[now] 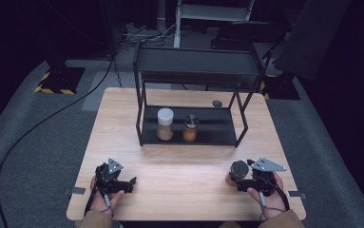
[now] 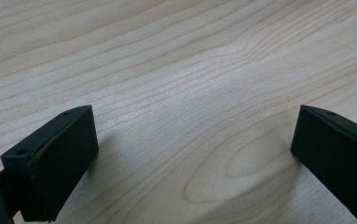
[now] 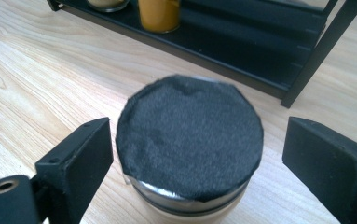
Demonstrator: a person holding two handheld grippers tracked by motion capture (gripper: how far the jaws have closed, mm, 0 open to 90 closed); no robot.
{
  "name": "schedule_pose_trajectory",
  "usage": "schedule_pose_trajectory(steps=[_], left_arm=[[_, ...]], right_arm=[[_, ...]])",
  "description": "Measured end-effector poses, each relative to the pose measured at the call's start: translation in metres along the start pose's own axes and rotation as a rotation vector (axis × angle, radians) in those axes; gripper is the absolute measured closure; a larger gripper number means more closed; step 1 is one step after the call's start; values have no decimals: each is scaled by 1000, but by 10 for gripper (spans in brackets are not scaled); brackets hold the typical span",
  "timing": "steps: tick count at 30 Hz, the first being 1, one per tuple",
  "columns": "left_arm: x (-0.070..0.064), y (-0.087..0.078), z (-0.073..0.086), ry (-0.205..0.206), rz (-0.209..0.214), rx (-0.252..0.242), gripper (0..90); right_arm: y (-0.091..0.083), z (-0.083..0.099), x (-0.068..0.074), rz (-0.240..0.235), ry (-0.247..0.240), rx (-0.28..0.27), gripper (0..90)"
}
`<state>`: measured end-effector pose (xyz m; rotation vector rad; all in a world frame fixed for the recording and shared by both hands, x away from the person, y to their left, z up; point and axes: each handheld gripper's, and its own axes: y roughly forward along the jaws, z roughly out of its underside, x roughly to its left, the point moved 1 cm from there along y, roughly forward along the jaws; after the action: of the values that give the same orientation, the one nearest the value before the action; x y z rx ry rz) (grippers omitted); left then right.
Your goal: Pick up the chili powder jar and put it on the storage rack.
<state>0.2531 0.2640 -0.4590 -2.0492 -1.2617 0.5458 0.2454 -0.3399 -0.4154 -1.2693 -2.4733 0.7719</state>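
Observation:
A jar with a black lid (image 1: 239,168) and orange-brown contents stands on the wooden table (image 1: 179,161) near its front right. My right gripper (image 1: 236,180) is open around it. In the right gripper view the jar (image 3: 190,144) sits between the jaws, with the left jaw almost at its side and the right jaw well clear. My left gripper (image 1: 130,184) is open at the front left. In the left gripper view, bare wood lies between the spread jaws of that gripper (image 2: 197,130).
A black two-level rack (image 1: 196,66) stands at the table's back. Its lower shelf (image 1: 217,126) holds a white-lidded jar (image 1: 165,124) and an orange-filled jar (image 1: 191,128). A small dark round thing (image 1: 216,103) lies behind the rack.

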Motion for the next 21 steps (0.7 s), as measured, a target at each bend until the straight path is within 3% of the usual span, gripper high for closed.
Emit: schedule_pose_trajectory(steps=[13, 21], left_arm=[[0, 0, 0, 0, 0, 0, 3], [0, 0, 0, 0, 0, 0, 3]], right_arm=[[16, 13, -1, -20, 26, 27, 154], [22, 16, -1, -22, 27, 45, 265]])
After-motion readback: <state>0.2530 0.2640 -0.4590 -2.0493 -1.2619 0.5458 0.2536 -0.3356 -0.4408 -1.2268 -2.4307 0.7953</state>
